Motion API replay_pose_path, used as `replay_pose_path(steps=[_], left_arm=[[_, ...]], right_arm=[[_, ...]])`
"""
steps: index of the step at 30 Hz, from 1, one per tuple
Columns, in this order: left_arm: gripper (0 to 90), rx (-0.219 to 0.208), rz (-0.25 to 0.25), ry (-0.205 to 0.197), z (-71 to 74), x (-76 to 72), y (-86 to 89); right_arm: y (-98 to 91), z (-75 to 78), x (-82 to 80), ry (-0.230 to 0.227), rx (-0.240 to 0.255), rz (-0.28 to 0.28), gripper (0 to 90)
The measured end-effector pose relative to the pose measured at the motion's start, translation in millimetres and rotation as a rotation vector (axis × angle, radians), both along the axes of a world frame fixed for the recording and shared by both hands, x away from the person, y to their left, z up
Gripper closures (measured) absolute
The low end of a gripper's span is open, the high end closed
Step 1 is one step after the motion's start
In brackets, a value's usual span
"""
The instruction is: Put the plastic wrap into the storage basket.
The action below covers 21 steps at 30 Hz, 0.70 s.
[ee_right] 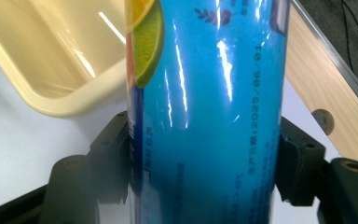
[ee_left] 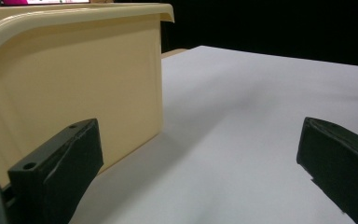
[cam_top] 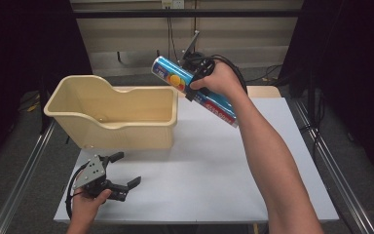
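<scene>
white table (cam_top: 214, 165) bears one cream bin (cam_top: 112, 117); right gripper (cam_top: 198, 80) clamps one blue can (cam_top: 195, 91), left gripper (cam_top: 119, 170) gapes.

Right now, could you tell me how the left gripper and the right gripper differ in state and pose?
The left gripper is open with nothing between its jaws; the right gripper is shut on the tall blue printed can. The left sits low over the white table; the right is raised beside the cream plastic bin. Both have black jaws.
</scene>
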<state>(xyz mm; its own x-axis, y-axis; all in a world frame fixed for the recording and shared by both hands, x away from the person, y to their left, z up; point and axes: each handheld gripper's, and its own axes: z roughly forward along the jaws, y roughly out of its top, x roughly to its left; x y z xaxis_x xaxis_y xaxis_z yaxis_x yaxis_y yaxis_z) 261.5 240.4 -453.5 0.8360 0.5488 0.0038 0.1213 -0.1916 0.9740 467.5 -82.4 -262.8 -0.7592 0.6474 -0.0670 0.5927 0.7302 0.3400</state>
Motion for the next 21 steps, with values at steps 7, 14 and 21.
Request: replay_pose_path(steps=[7, 14, 21], left_arm=[[0.1, -0.006, 0.003, 0.002, 0.1, -0.3, 0.4], [0.1, 0.002, -0.003, 0.001, -0.4, -0.1, -0.7], [0.1, 0.014, -0.007, -0.004, -0.9, 0.2, -1.6]], right_arm=[[12.6, -1.3, 0.9, 0.001, 0.008, 0.043, 32.6], [24.9, -0.2, 0.4, -0.011, 0.002, 0.089, 32.6], [37.6, -1.1, 0.9, -0.013, 0.008, 0.141, 32.6]])
